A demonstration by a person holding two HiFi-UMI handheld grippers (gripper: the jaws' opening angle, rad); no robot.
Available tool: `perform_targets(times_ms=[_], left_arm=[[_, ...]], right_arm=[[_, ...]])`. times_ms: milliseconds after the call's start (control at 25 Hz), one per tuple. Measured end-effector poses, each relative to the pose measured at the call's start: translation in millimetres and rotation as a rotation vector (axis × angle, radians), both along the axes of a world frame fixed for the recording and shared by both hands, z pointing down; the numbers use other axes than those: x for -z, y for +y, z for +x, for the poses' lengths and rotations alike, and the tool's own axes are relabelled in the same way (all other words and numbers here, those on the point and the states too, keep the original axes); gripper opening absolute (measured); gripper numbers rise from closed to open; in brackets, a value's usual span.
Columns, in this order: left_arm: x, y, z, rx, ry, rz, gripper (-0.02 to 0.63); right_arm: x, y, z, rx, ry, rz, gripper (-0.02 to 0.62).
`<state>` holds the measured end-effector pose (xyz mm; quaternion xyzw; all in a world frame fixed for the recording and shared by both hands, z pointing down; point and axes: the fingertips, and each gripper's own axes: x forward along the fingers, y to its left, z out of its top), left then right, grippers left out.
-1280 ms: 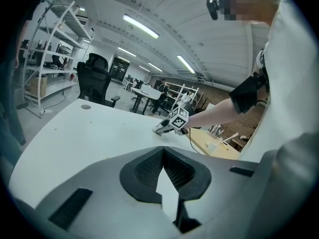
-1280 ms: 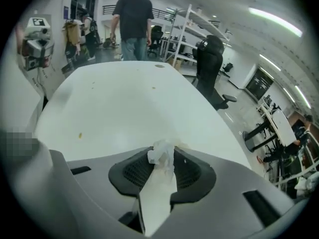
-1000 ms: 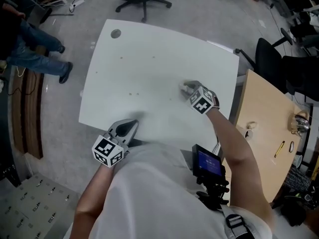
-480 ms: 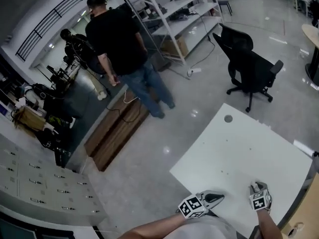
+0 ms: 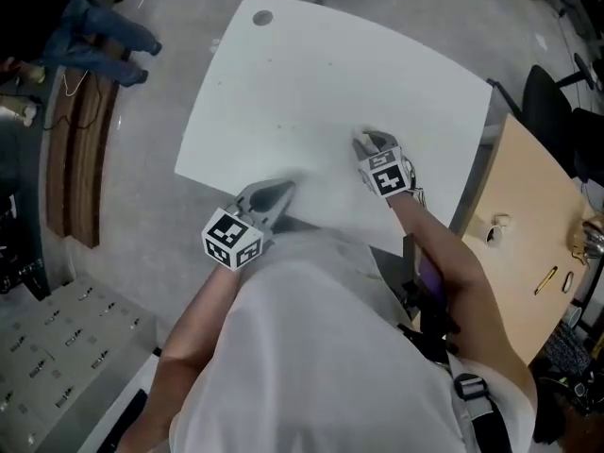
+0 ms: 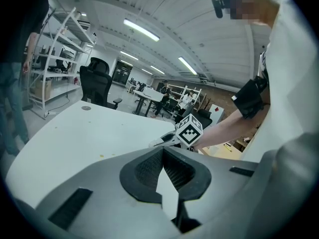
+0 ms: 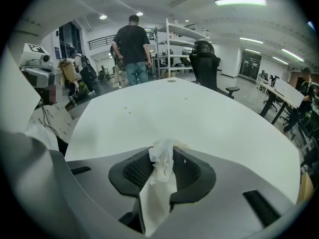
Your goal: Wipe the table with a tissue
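Note:
The white table fills the middle of the head view. My right gripper rests on its right part, shut on a crumpled white tissue that sticks out past the black pads onto the tabletop. My left gripper sits at the table's near edge, jaws together with nothing between them. The left gripper view shows those closed tips, with the right gripper beyond them. A few small yellowish specks lie on the table ahead of the tissue.
A wooden desk with small items stands close to the right. Black chairs stand right and behind. A person's legs show on the floor at the far left, near a wooden strip. A round cable hole marks the far corner.
The head camera swung up to the room and back down. The right gripper slid a little across the table with the tissue and rolled. The left gripper stays at the near edge.

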<state>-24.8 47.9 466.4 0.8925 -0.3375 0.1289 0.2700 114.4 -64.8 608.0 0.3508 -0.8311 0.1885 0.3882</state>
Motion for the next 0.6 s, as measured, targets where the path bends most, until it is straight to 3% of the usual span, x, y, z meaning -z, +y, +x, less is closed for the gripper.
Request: perform_targets(times_ms=[120,360,480,600], left_arm=[[-2.7,4.4,4.2,-0.012,-0.002,-0.011,0.007],[1.7,0.9,2.9,-0.022,-0.004,0.001,0.007],[2.4,0.8,3.0,-0.03,-0.009,0.002,0.006],[6.1,-0.1,2.7,-0.037,-0.016,0.012,0.008]], right_arm=[[1.5,11.1,-5.1,0.027,-0.001,0.011,0.115],[2.7,77.4,-50.6,0.219,-0.051,-0.002,0.114],[3.5,96.4,-59.5,0.285,-0.125,-0.057,0.114],[21.5,76.7,-44.9,0.216,-0.19,-0.011,0.114]])
